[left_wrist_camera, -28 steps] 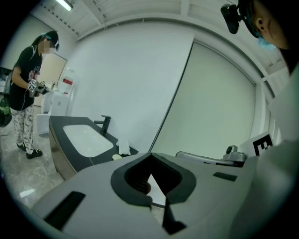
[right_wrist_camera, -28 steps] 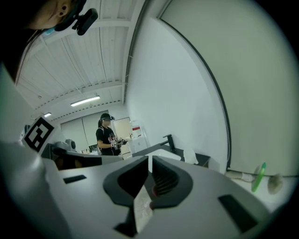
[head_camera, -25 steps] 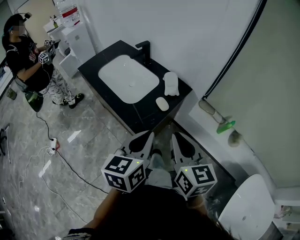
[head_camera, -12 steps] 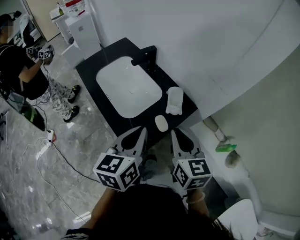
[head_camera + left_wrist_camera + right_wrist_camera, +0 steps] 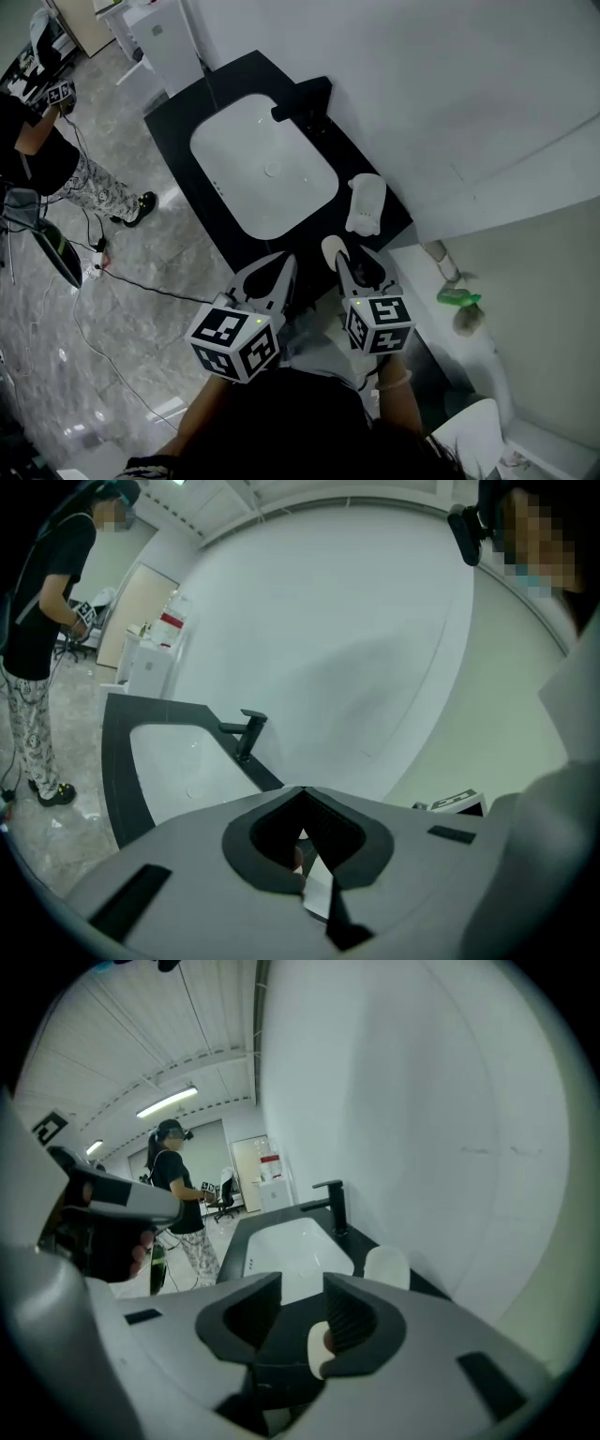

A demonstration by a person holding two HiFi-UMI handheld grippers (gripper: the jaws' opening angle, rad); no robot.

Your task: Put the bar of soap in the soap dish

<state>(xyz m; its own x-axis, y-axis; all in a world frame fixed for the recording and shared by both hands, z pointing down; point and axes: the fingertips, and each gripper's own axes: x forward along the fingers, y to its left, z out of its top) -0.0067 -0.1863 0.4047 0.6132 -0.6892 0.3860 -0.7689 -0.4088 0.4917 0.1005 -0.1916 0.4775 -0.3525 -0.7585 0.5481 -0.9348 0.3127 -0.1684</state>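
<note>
The right tool [image 5: 354, 261] hangs low over the near end of the black surface [image 5: 183, 127], its jaws spread and opening. The soap [image 5: 330, 247] lies on the surface just at their tips. In the right gripper view the soap [image 5: 317, 1342] shows between the jaws, close by the right one, with neither pad pressing on it. The white dish [image 5: 366, 202] stands just beyond, near the wall and beside the sink [image 5: 262, 169]. The left tool [image 5: 283, 262] hovers beside the right one, jaws pressed together at the tips and holding nothing.
</note>
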